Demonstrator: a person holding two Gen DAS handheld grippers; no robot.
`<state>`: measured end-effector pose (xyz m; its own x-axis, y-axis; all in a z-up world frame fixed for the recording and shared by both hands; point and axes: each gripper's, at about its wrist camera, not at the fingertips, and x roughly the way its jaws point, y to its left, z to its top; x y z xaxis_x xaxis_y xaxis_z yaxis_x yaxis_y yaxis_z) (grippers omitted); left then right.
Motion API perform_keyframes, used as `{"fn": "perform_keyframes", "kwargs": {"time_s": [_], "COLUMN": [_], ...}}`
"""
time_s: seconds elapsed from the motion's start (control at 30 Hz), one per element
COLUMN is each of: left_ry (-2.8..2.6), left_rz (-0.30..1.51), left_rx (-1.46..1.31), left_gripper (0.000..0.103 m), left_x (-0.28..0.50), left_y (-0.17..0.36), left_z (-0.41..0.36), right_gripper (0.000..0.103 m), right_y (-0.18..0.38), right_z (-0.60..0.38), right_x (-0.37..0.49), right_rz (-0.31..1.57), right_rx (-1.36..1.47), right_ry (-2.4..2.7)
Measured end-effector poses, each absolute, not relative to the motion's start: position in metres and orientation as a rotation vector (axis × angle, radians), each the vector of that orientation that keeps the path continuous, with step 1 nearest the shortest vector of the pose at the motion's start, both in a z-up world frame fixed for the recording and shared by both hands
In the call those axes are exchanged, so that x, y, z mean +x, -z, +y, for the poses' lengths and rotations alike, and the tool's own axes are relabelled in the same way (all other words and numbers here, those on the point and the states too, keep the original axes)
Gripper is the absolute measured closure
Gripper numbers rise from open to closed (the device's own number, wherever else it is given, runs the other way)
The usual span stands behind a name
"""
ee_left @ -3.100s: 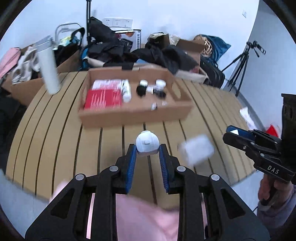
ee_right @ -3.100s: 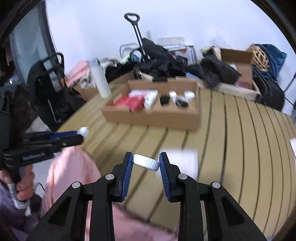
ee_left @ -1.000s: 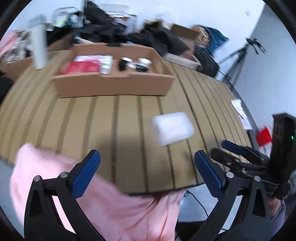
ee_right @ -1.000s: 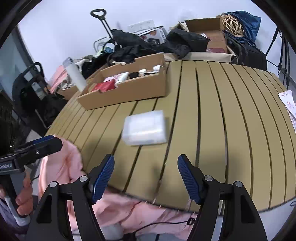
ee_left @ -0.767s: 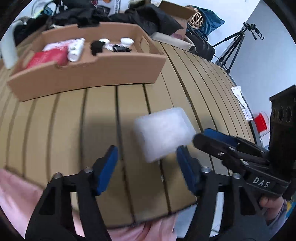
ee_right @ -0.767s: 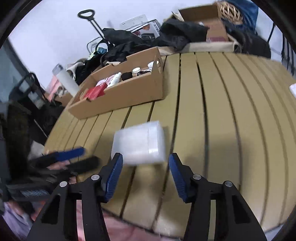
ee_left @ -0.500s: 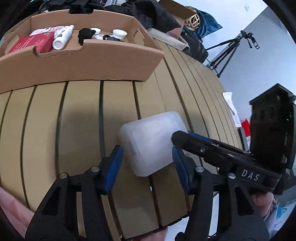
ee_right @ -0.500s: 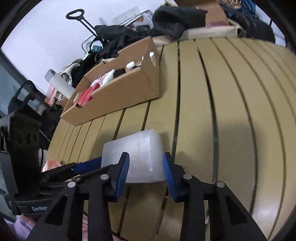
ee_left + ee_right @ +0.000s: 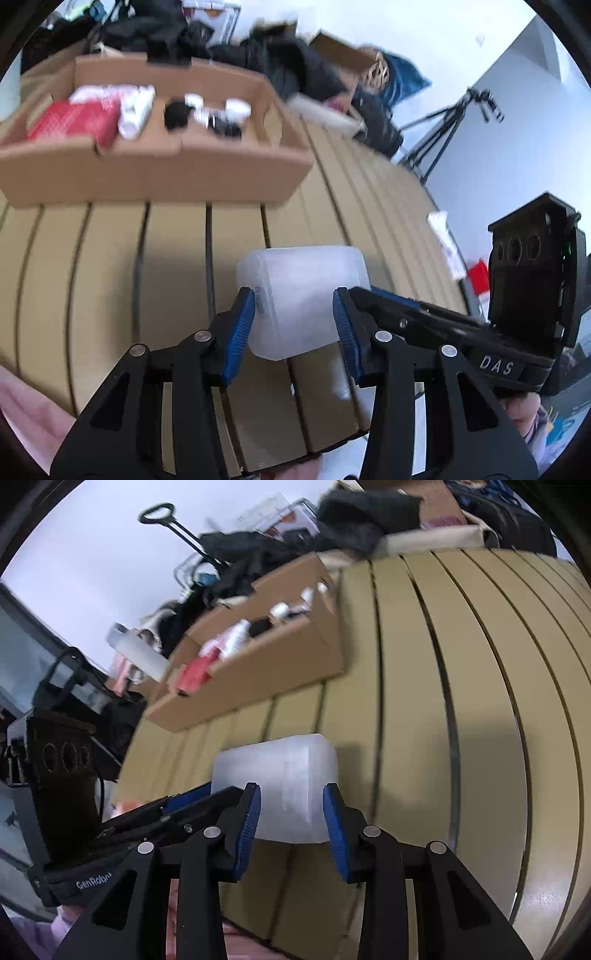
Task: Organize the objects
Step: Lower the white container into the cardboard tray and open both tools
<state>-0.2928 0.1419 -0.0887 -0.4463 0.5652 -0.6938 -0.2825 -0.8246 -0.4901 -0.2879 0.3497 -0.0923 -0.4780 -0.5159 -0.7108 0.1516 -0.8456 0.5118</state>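
We bring both tongs in on one translucent plastic box [image 9: 303, 295] that sits near the counter's [image 9: 110, 280] front edge, toward its right side. The left tongs [image 9: 295, 325] straddle the box's near left part, blue pads at its two sides; the right tongs [image 9: 291, 812] straddle its near right part the same way. Both pairs look pressed to the box walls, though blur keeps us from being sure of firm contact. The box lies straight ahead of both, its long axis running roughly across the counter's front edge, so neither hand is clearly nearer. In our judgement the coming move is a two-handed lift toward the single cardboard tray [image 9: 155, 177] at the counter's back edge. The tray holds one red packet [image 9: 70, 123], one white tube [image 9: 135, 110] and a few small jars and dark items we cannot count exactly. One white bottle [image 9: 138, 653] stands off the tray's left end.
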Motion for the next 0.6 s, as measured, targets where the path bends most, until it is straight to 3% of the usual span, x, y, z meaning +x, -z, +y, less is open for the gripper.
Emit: {"fn": "perform_keyframes", "kwargs": {"time_s": [0.33, 0.47, 0.6], "left_ry": [-2.467, -2.503, -2.536], "left_rz": [-0.347, -0.334, -0.266], "left_rx": [-1.037, -1.095, -1.232], "left_gripper": [0.063, 0.063, 0.063], "left_x": [-0.378, -0.42, -0.45], "left_y": [-0.021, -0.026, 0.003], "left_z": [0.091, 0.071, 0.064], "right_gripper": [0.065, 0.065, 0.065], "right_y": [-0.008, -0.014, 0.021], "right_z": [0.303, 0.278, 0.256], "right_x": [-0.361, -0.406, -0.449], "right_rz": [-0.437, -0.477, -0.533], "right_rx": [1.034, 1.019, 1.135], "right_ry": [2.334, 2.257, 2.148]}}
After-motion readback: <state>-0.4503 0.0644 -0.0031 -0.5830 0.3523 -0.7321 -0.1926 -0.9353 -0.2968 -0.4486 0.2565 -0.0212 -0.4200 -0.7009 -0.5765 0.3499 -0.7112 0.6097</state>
